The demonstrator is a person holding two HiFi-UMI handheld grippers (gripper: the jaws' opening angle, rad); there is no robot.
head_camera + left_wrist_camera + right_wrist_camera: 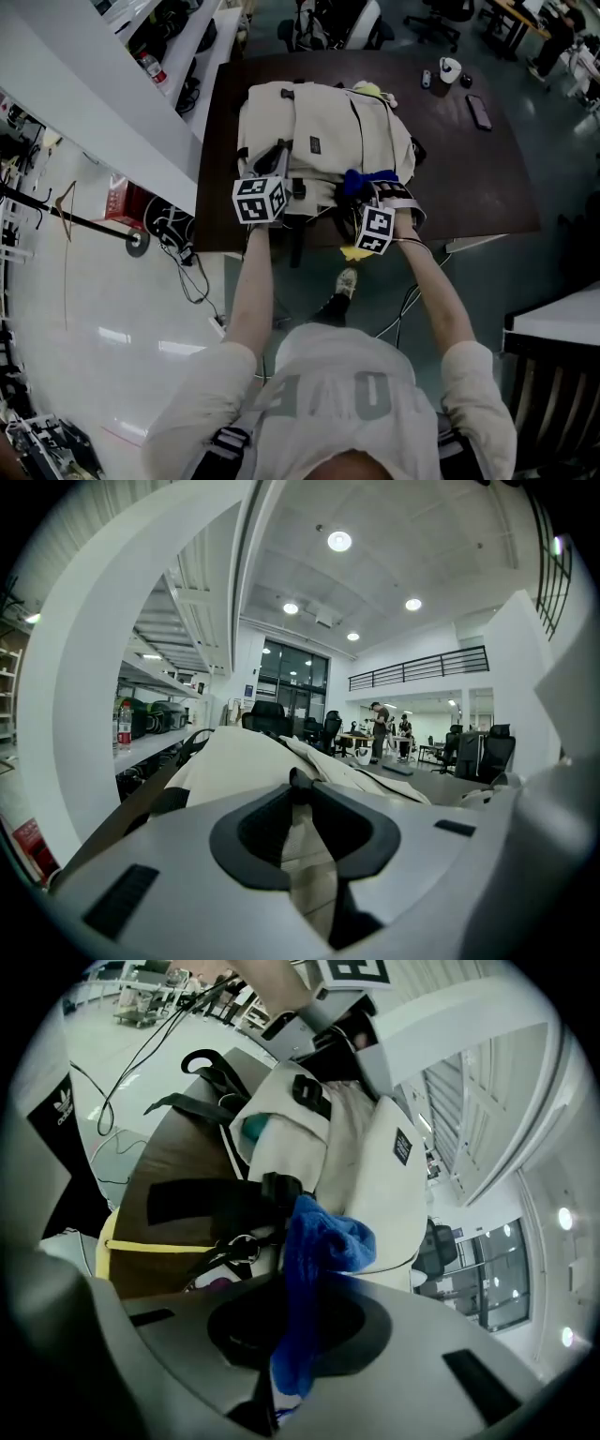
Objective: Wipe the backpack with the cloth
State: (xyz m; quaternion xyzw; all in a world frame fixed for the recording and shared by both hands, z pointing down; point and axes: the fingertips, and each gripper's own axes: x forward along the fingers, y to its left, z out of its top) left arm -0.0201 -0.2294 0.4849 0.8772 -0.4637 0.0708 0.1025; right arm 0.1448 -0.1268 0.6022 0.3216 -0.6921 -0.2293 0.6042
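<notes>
With my right gripper (pixel 295 1307) clamped on the blue cloth (pixel 323 1241) and my left gripper (pixel 298 789) pinching the cream backpack (pixel 328 141) at the near edge of the dark table (pixel 469 178), a hard rub could slip that pinch and drag the bag off.

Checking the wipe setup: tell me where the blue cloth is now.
The blue cloth is pinched in the right gripper, against the cream backpack at its near end, right of centre in the head view.
</notes>
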